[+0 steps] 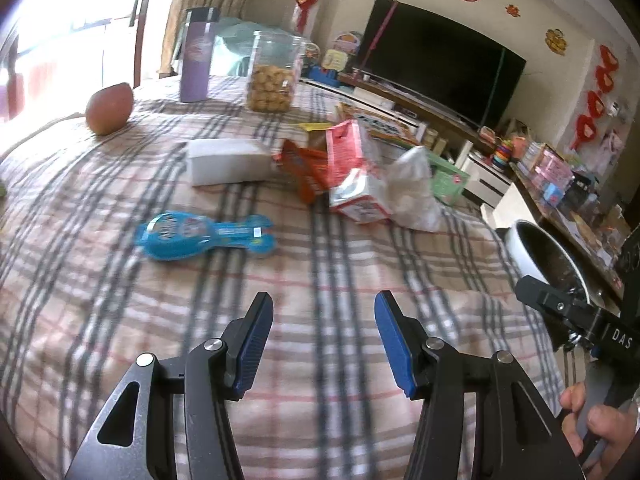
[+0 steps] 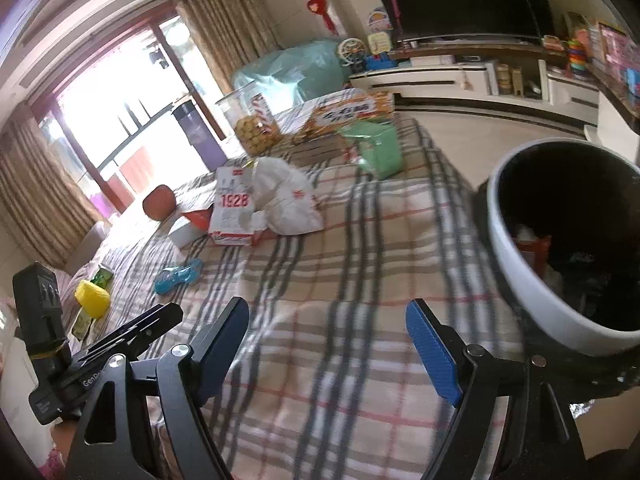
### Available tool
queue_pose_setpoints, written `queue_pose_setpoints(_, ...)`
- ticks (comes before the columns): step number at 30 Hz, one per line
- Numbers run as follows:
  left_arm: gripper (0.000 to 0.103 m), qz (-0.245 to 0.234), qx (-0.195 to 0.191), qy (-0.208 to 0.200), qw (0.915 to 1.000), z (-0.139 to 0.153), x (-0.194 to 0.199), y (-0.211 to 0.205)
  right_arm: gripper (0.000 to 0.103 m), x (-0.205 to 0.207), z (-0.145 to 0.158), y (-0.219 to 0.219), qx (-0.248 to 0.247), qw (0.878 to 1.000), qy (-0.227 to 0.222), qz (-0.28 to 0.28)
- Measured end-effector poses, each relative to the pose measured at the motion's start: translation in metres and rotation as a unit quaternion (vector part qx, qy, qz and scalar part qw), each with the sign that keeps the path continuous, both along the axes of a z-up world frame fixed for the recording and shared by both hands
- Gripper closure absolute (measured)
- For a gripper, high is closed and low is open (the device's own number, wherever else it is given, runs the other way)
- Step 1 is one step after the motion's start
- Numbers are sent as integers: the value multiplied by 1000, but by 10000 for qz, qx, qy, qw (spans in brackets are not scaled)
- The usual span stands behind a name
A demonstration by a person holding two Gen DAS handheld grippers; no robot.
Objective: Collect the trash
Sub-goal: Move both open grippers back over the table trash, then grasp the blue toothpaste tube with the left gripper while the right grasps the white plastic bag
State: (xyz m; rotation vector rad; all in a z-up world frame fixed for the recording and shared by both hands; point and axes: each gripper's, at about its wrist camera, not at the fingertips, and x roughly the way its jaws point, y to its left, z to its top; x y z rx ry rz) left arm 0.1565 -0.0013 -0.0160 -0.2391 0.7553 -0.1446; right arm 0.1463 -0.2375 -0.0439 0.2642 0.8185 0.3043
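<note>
Across the plaid-covered table [image 1: 100, 280] we see a purple tumbler [image 1: 197, 56], a clear jar of cookies [image 1: 273, 74] and a brown round fruit [image 1: 109, 109] at the far side, with a white block [image 1: 228, 160] nearer us. Trash lies clustered in the middle: a pink-and-white carton [image 1: 352, 176] marked 1928, an orange wrapper [image 1: 304, 168] against it, a crumpled white plastic bag [image 1: 416, 192] touching the carton, and a blue toy-shaped blister pack [image 1: 204, 236] lying apart. Our left gripper [image 1: 324, 344] hovers over bare cloth, jaws apart and empty; our right gripper [image 2: 328, 352] is likewise spread wide with nothing between its pads. Just beside the table's edge stands a white bin [image 2: 520, 248] with a dark inside, scraps visible within. Beyond, a television [image 1: 440, 60] sits on a cluttered stand, and curtains [image 2: 224, 12] frame a bright window.
</note>
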Motion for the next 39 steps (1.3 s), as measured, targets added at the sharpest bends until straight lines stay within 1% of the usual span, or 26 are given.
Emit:
queue_pose_setpoints(7, 48, 219, 120, 33, 9997, -2, -3, 26, 21, 13, -5, 20, -76, 9998, 20, 161)
queue_pose_setpoints(13, 47, 125, 343, 75, 9993, -7, 17, 48, 21, 25, -8, 32, -126, 9996, 13, 238)
queue_pose_setpoints(16, 47, 92, 463, 9, 9989, -8, 25, 59, 21, 34, -9, 37, -139, 9995, -29, 281)
queue_pose_setpoints(19, 46, -61, 544, 41, 9985, -9, 38, 70, 21, 43, -9, 41, -181, 9993, -64, 322)
queue_pose_setpoints(21, 44, -223, 711, 3, 9972, -7, 48, 76, 21, 50, -9, 45, -206, 9991, -97, 360)
queue_pose_setpoints(24, 36, -497, 927, -132, 9944, -5, 58, 84, 21, 61, -9, 48, -253, 9989, -120, 373)
queue_pose_setpoints(25, 30, -652, 986, -149, 9929, -6, 63, 86, 21, 65, -10, 48, -268, 9989, -111, 369)
queue_pose_setpoints(26, 29, -802, 1058, -123, 9911, -8, 68, 88, 21, 68, -11, 48, -275, 9989, -101, 374)
queue_pose_setpoints(29, 29, -1156, 1284, -4, 9850, -14, 83, 90, 21, 82, -15, 50, -293, 9987, -28, 417)
queue_pose_setpoints(32, 29, -1398, 1478, 108, 9790, -22, 94, 87, 21, 93, -19, 53, -286, 9984, 48, 478)
queue_pose_setpoints(36, 29, -1607, 1536, 196, 9748, -27, 103, 79, 23, 106, -24, 60, -229, 9980, 144, 568)
queue_pose_setpoints(37, 31, -1633, 1601, 224, 9732, -30, 104, 77, 26, 107, -24, 62, -231, 9978, 148, 598)
queue_pose_setpoints(38, 41, -1648, 1662, 237, 9719, -30, 104, 75, 34, 107, -25, 64, -267, 9977, 150, 599)
queue_pose_setpoints(39, 42, -1665, 1713, 234, 9708, -31, 104, 72, 39, 108, -25, 65, -307, 9976, 149, 602)
